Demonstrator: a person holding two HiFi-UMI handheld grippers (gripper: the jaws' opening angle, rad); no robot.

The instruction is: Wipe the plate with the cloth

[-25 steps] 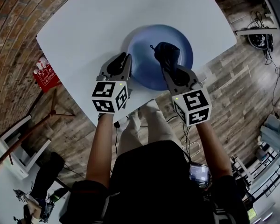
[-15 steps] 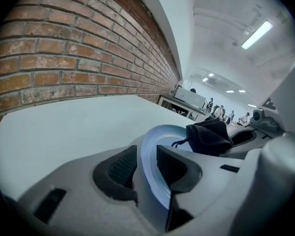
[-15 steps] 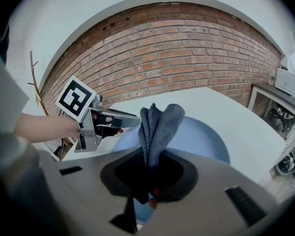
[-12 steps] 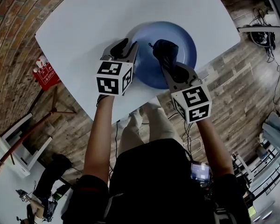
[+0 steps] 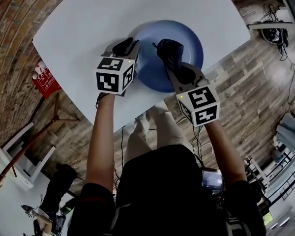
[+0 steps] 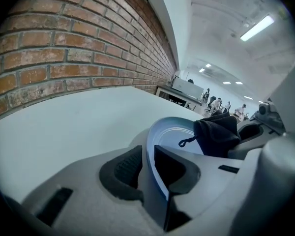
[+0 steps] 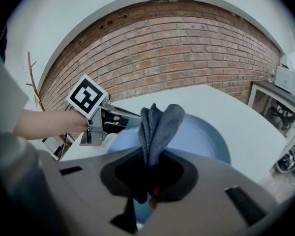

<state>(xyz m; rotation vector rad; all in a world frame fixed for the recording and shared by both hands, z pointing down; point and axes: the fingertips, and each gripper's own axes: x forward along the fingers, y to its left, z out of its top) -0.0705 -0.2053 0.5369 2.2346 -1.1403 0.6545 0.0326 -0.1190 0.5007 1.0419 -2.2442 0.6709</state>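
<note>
A round blue plate (image 5: pixel 187 38) lies on the white table (image 5: pixel 83 28) near its front edge. My left gripper (image 5: pixel 129 47) is shut on the plate's left rim (image 6: pixel 151 154), which runs between its two jaws. My right gripper (image 5: pixel 176 67) is shut on a dark grey cloth (image 5: pixel 168 50) that hangs bunched over the plate's middle. In the right gripper view the cloth (image 7: pixel 157 124) sticks up from the jaws with the plate (image 7: pixel 209 136) behind it. I cannot tell whether the cloth touches the plate surface.
The table's front edge runs just below both grippers, with wooden floor (image 5: pixel 246 82) beyond it. A red object (image 5: pixel 42 77) stands on the floor at the left. A brick wall (image 6: pixel 64 48) borders the table's far side.
My left gripper has moved up and right from beside the plate onto its left rim. The right gripper with the cloth has shifted slightly left over the plate.
</note>
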